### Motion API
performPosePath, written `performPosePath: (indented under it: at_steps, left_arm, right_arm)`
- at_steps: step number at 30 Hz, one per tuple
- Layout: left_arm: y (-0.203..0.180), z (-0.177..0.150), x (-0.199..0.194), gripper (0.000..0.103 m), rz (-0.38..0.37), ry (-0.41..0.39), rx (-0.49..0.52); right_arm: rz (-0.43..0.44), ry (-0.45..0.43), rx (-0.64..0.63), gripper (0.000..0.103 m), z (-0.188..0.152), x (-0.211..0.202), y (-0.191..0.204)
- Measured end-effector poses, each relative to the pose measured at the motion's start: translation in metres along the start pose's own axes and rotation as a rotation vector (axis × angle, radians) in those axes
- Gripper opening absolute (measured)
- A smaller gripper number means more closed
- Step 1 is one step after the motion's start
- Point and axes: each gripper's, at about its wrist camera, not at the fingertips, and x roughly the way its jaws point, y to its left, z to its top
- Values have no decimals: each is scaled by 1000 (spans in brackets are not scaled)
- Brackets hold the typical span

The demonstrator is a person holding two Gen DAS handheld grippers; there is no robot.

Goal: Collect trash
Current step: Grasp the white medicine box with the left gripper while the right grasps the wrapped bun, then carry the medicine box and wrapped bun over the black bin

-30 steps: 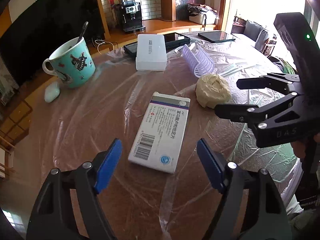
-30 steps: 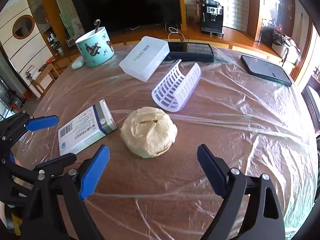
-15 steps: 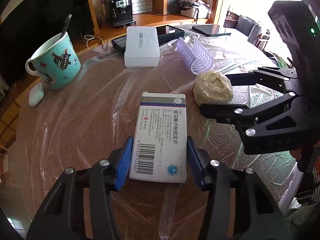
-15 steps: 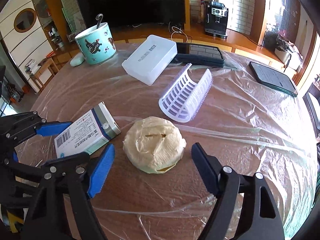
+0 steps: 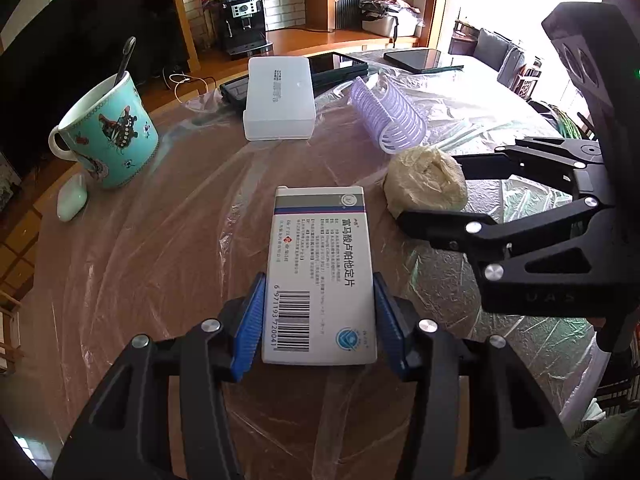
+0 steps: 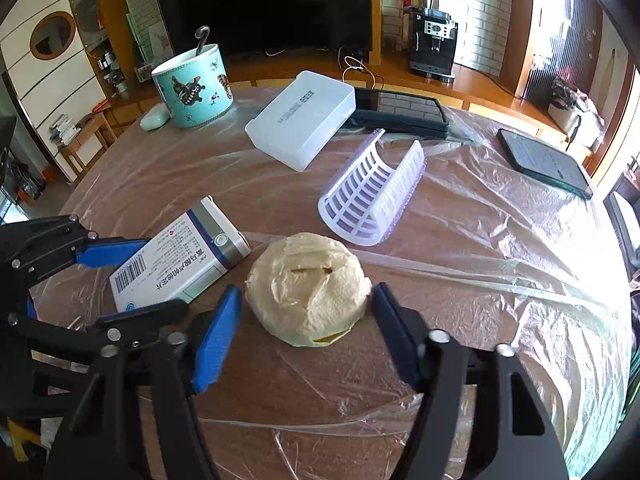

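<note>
Left wrist view: left gripper (image 5: 318,318) clamped on the near end of the medicine box (image 5: 320,276), blue pads against both long edges, box flat on the film-covered table (image 5: 160,280). Before lifting, confirm pads sit square; raise straight up to avoid dragging the film.

Right wrist view: right gripper (image 6: 302,330), jaws just closing, narrowed around the crumpled paper wad (image 6: 306,290); far pad touching, near pad just short. Finish closing gently, centred, then lift clear of the white plastic grille (image 6: 372,200).
</note>
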Motion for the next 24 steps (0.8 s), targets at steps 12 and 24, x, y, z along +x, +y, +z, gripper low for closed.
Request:
performPosePath:
  at_steps: [12, 24]
  left_arm:
    - [-2, -6, -16, 52, 25, -44, -29]
    - [-5, -15, -28, 52, 2, -34, -113]
  right_arm:
    - [93, -48, 21, 52, -10, -25, -8]
    - [159, -30, 39, 52, -29, -40, -15]
